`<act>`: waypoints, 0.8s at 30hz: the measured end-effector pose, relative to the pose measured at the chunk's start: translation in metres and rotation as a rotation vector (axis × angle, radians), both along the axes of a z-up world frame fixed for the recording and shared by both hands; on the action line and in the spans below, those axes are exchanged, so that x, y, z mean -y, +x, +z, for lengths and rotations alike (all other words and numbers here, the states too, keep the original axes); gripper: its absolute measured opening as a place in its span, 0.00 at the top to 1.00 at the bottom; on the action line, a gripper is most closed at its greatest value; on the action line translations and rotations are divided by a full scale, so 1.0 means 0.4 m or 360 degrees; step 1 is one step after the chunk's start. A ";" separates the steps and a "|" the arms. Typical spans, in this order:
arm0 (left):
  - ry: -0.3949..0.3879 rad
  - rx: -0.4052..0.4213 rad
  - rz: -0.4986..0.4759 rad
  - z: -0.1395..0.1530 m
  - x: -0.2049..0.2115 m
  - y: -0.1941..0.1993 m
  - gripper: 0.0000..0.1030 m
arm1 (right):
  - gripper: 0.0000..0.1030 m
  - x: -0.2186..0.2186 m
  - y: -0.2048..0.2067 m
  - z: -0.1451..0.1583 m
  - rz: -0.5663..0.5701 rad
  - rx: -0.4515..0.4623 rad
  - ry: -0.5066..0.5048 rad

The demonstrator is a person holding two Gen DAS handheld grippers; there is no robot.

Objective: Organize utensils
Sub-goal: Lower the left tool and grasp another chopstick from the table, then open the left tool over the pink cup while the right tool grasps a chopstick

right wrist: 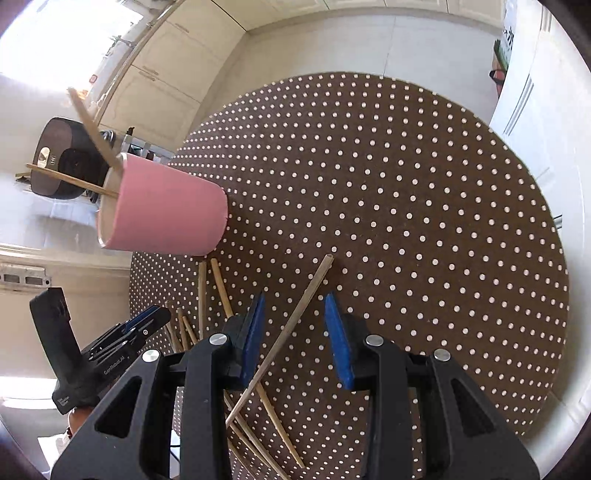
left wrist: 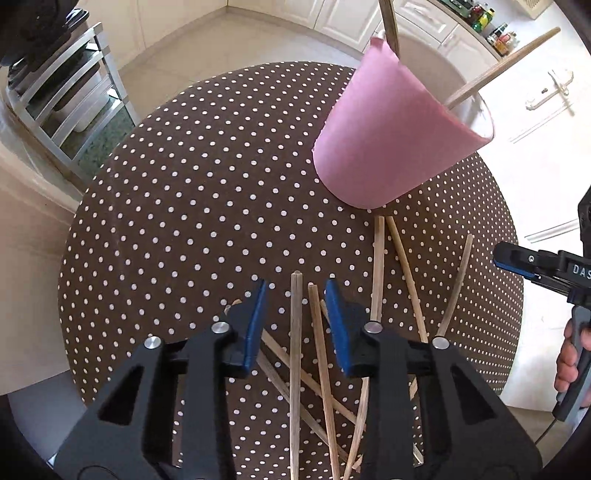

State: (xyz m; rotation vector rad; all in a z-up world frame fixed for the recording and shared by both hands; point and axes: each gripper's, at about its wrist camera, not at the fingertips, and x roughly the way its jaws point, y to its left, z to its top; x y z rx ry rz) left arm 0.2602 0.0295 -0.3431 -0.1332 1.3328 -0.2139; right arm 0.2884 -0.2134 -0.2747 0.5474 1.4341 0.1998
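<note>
A pink cup [left wrist: 391, 133] [right wrist: 166, 214] stands on the round brown dotted table [left wrist: 184, 221] [right wrist: 406, 184] with two wooden sticks [left wrist: 502, 66] [right wrist: 92, 122] leaning in it. Several loose chopsticks [left wrist: 378, 266] [right wrist: 221, 291] lie crossed on the cloth in front of it. My left gripper [left wrist: 295, 284] hangs just above the pile, open, with two chopsticks [left wrist: 295, 332] between its blue pads, which do not press on them. My right gripper [right wrist: 295, 297] is open over one slanted chopstick [right wrist: 306, 299] that lies close to its left pad. Each gripper shows in the other's view [left wrist: 517, 262] [right wrist: 147, 321].
A metal rack [left wrist: 62, 92] stands beyond the table's left edge. A dark appliance [right wrist: 62, 158] sits behind the cup. White cabinets and a counter with bottles [left wrist: 487, 22] line the room. A hand [left wrist: 569, 365] holds the right gripper's handle.
</note>
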 end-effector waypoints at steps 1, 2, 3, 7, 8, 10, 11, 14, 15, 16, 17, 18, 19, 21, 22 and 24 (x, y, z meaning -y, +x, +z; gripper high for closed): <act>-0.0002 -0.0006 -0.0002 -0.004 0.004 0.004 0.74 | 0.69 0.001 0.003 -0.004 -0.0003 -0.0010 0.0008; -0.0005 -0.0012 0.0001 -0.005 0.009 0.008 0.79 | 0.69 0.002 0.006 -0.011 -0.0009 -0.0024 0.0019; -0.0006 -0.0017 0.0005 -0.008 0.005 0.010 0.81 | 0.69 0.004 0.008 -0.019 -0.0020 -0.0043 0.0037; -0.0021 -0.0007 0.0041 -0.010 -0.013 0.014 0.94 | 0.69 0.010 0.015 -0.040 -0.0048 -0.0089 0.0061; -0.0022 -0.0003 0.0047 -0.009 -0.019 0.014 0.94 | 0.69 0.013 0.017 -0.044 -0.0056 -0.0102 0.0068; -0.0015 0.0008 0.0059 -0.007 -0.031 0.014 0.94 | 0.69 0.018 0.020 -0.054 -0.0070 -0.0131 0.0079; -0.0010 0.0016 0.0067 -0.004 -0.035 0.013 0.94 | 0.69 0.016 0.019 -0.057 -0.0071 -0.0141 0.0082; -0.0016 0.0035 0.0092 0.008 -0.047 0.012 0.94 | 0.69 -0.001 0.030 -0.072 -0.0062 -0.0180 0.0064; -0.0020 0.0043 0.0096 0.014 -0.049 0.007 0.94 | 0.69 -0.003 0.034 -0.071 -0.0060 -0.0181 0.0052; -0.0024 0.0047 0.0099 0.019 -0.051 0.003 0.94 | 0.69 -0.006 0.037 -0.070 -0.0057 -0.0181 0.0039; -0.0027 0.0054 0.0105 0.026 -0.054 0.000 0.94 | 0.68 -0.011 0.042 -0.067 -0.0045 -0.0184 0.0026; -0.0028 0.0062 0.0110 0.032 -0.055 -0.005 0.94 | 0.71 -0.019 0.046 -0.065 -0.0033 -0.0185 0.0001; -0.0028 0.0075 0.0117 0.042 -0.060 -0.009 0.94 | 0.72 -0.025 0.050 -0.064 -0.0016 -0.0187 -0.0029; -0.0027 0.0092 0.0128 0.057 -0.064 -0.017 0.94 | 0.75 -0.043 0.060 -0.064 0.0020 -0.0195 -0.0086; -0.0027 0.0101 0.0134 0.064 -0.065 -0.021 0.94 | 0.76 -0.046 0.063 -0.064 0.0033 -0.0202 -0.0107; -0.0031 0.0121 0.0143 0.080 -0.069 -0.029 0.94 | 0.79 -0.053 0.069 -0.065 0.0034 -0.0220 -0.0134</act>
